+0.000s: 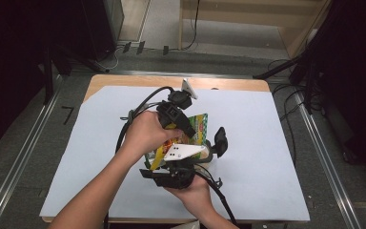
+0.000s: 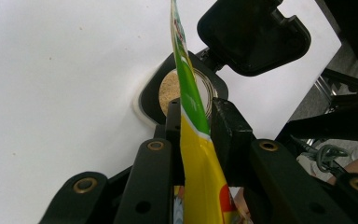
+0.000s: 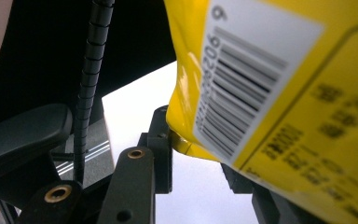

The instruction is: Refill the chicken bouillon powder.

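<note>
We've got the yellow-green packet pinched between both grippers, left gripper and right gripper clamped narrow on its edges.

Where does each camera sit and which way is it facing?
High view: above the person's side, looking forward and down on the table; both forearms, left hand-held gripper.
Left gripper view: rides the left hand-held gripper, looking along its jaws at the yellow-green packet and an open compact.
Right gripper view: on the right hand-held gripper, facing the packet's barcode.
Shared: the packet.
</note>
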The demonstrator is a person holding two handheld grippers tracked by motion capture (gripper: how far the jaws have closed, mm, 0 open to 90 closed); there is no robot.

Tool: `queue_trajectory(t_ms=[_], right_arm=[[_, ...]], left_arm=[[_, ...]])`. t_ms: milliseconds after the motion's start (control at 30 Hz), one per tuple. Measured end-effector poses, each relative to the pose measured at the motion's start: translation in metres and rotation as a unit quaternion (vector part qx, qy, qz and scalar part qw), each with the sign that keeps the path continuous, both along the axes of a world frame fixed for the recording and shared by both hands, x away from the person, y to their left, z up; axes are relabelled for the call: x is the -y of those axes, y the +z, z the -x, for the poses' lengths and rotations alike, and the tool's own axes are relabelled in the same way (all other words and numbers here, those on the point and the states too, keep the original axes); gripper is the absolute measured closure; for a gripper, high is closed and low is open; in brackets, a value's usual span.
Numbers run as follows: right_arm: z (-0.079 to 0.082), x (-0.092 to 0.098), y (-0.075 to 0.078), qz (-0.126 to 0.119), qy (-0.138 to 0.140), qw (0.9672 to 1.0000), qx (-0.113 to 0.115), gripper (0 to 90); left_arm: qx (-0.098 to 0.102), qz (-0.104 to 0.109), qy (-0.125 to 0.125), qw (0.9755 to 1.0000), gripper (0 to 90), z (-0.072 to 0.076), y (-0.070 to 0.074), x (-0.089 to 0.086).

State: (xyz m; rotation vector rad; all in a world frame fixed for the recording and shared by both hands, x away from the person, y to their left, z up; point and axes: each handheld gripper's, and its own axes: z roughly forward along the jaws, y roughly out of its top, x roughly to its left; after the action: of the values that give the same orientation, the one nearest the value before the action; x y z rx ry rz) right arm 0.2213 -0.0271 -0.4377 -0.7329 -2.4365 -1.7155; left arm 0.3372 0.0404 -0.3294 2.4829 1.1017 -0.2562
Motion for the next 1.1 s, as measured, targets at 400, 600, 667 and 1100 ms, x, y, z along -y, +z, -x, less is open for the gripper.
queue_trajectory(t_ms=[400, 600, 667, 1100], right_arm=[[0.004, -0.004, -0.004, 0.027, 0.011, 0.9993, 0.022, 67.0], [0.008, -0.007, -0.008, 0.042, 0.020, 0.9980, 0.042, 64.1], [0.007, -0.007, -0.008, 0.042, 0.021, 0.9980, 0.042, 64.0], [0.007, -0.002, -0.019, 0.050, 0.018, 0.9973, 0.051, 60.4]], left_arm=[[-0.004, 0.023, 0.006, 0.9997, 77.8, 0.004, -0.007, -0.014], [-0.004, 0.041, 0.005, 0.9992, 77.8, 0.008, -0.011, -0.023], [-0.003, 0.045, 0.008, 0.9990, 77.9, 0.008, -0.013, -0.025], [0.018, 0.072, 0.001, 0.9972, 79.0, 0.014, -0.020, -0.029]])
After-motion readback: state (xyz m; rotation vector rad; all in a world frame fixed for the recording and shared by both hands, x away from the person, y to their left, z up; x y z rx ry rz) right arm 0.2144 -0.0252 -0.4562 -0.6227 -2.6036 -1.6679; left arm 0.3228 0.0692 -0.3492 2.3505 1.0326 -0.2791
